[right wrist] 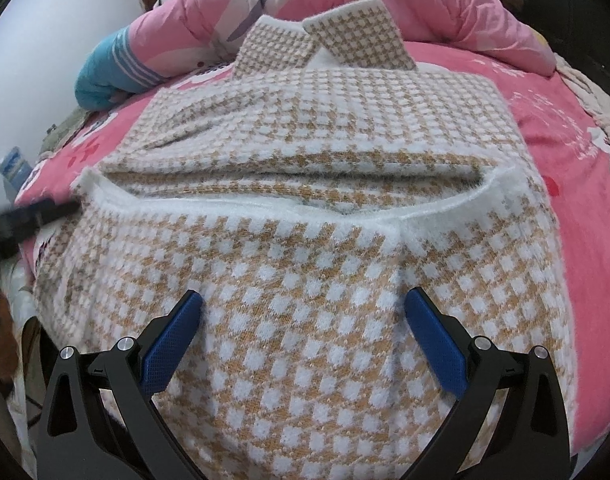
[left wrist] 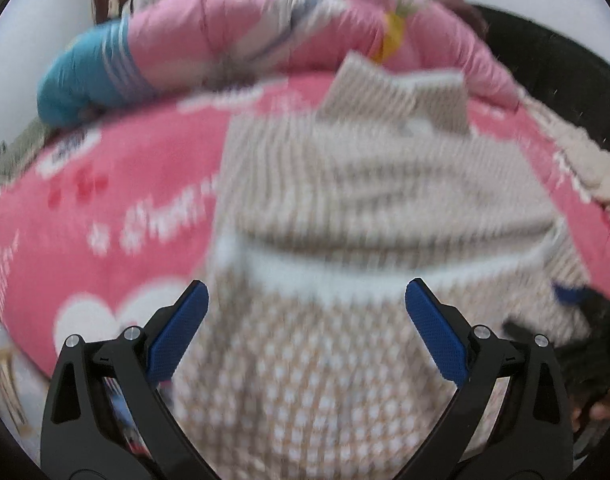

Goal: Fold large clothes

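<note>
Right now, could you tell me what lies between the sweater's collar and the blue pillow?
Bare pink bedsheet lies between the collar and pillow, in the right wrist view.

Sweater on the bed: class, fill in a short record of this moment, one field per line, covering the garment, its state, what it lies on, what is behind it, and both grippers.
garment: sweater, tan and white checked knit, white trim
state: lower part folded up over the body; collar at the far end
surface: pink blanket
behind: rolled pink quilt
left gripper: open, over the sweater, holding nothing; view blurred
right gripper: open, over the folded part, holding nothing
</note>
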The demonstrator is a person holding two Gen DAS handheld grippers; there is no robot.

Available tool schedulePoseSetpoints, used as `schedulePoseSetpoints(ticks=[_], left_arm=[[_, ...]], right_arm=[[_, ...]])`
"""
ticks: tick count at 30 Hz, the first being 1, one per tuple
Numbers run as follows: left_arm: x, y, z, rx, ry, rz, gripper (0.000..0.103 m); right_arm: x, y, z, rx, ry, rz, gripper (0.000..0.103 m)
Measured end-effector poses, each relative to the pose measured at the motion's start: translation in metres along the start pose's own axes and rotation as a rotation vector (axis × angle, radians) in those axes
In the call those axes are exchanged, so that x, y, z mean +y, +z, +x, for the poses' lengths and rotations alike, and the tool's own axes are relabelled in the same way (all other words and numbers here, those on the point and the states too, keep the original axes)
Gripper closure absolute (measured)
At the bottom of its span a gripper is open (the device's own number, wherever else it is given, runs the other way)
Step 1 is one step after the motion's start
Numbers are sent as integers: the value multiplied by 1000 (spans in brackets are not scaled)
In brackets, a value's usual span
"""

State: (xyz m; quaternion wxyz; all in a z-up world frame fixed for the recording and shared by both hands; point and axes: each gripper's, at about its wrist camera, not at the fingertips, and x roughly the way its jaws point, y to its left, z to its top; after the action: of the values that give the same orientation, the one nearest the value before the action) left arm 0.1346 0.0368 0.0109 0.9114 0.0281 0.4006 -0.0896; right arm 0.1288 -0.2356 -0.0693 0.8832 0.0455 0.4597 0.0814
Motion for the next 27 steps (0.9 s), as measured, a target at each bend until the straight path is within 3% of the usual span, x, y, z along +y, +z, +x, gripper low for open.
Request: schedulePoseSetpoints(ticks=[6,11,19,22,24,27], left_arm=[[-9,71,13,-60,-39,10,7],[-30,143,50,-101,-59,21,7],[-54,249,158,32,-55,-76,7],[-54,266,191,79,-54,-113,7],[-55,271,208,105,-48,-121,7],[-56,277,229,144,-34,-100,7]], right_arm=[[-2,3,1,12,37,-43,5],[-2,5,3,14,61,-85,5],[-4,4,-4,25,101,-85,5],[-18,20,-21,40,166,-44,5],[-27,46,-42,-5,218,-50,5],[-45,104,-71,-112,226,-84,6]])
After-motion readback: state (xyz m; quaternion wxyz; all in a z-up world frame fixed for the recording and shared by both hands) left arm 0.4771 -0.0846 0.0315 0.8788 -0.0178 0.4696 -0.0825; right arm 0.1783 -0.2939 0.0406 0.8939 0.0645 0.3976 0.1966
